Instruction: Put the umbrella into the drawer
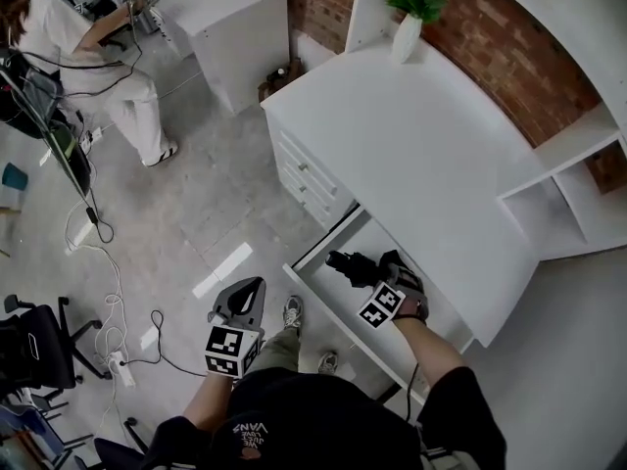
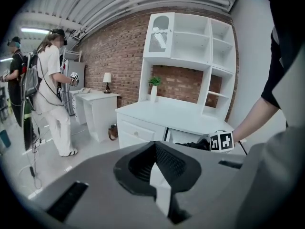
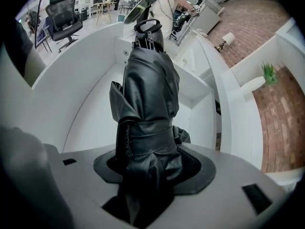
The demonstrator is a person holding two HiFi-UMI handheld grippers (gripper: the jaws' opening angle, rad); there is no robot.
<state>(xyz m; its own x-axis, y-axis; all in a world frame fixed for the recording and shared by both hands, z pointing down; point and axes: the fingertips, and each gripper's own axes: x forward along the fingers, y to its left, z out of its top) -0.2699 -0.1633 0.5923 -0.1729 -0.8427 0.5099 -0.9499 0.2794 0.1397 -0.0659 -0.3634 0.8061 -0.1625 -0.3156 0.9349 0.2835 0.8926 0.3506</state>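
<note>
My right gripper (image 1: pixel 377 268) is shut on a folded black umbrella (image 1: pixel 349 264), held over the open white drawer (image 1: pixel 312 284) of the desk. In the right gripper view the umbrella (image 3: pixel 146 94) stands up out of the jaws (image 3: pixel 152 168). Its strap handle points at the drawer's far corner, with the drawer wall (image 3: pixel 78 82) curving round it. My left gripper (image 1: pixel 243 298) hangs over the floor left of the drawer, shut with nothing in it. Seen from the left gripper (image 2: pixel 155 167), the right gripper (image 2: pixel 217 141) and the umbrella (image 2: pixel 193 145) sit at the drawer (image 2: pixel 183 136).
The white desk top (image 1: pixel 421 135) bears a potted plant (image 1: pixel 415 13) at its far end, and white shelving (image 1: pixel 573 189) rises at the right. Shut drawers (image 1: pixel 306 174) lie beyond the open one. A person (image 1: pixel 93 62) stands by a small white table (image 1: pixel 230 8). Cables (image 1: pixel 113 302) and an office chair (image 1: pixel 34 346) are on the floor.
</note>
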